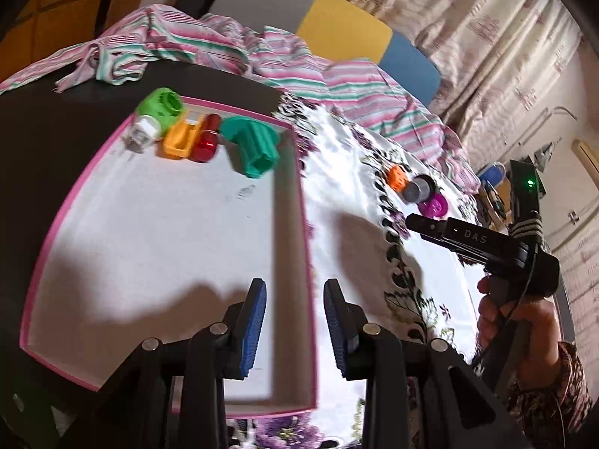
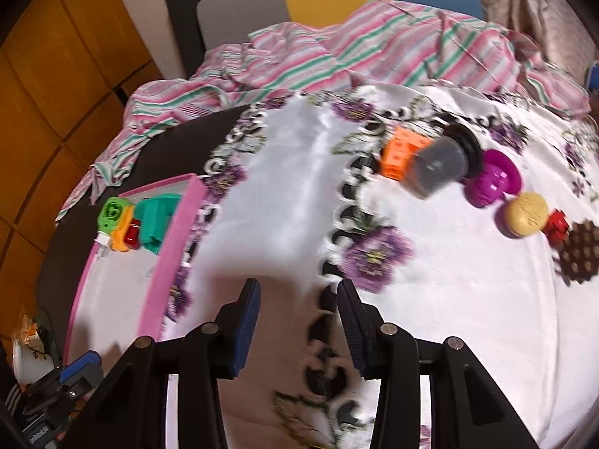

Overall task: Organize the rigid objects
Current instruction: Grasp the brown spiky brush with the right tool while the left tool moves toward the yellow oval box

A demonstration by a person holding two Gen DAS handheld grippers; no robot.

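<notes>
Both grippers hang empty over a worktop draped in a white satin cloth with purple flowers, their blue-padded jaws spread with nothing between them. The left gripper hovers over the near right wall of a shallow pink-rimmed white cardboard box. Against the box's far wall lie four pieces already sorted: a green-and-white plastic cylinder, an orange plastic clip, a glossy red plastic capsule and a teal ribbed plastic flanged piece.

The right gripper points past the box toward the unsorted cluster: an orange studded plastic block, a grey plastic cup on a black base, a magenta plastic knob, a tan round lid, a small red piece and a brown perforated disc. All sit well ahead of its jaws and to the right of the box.

The next pick probably goes best on the orange block, the piece nearest the box, gripped across its flat faces; the grey cup lying on its side would likely roll.
</notes>
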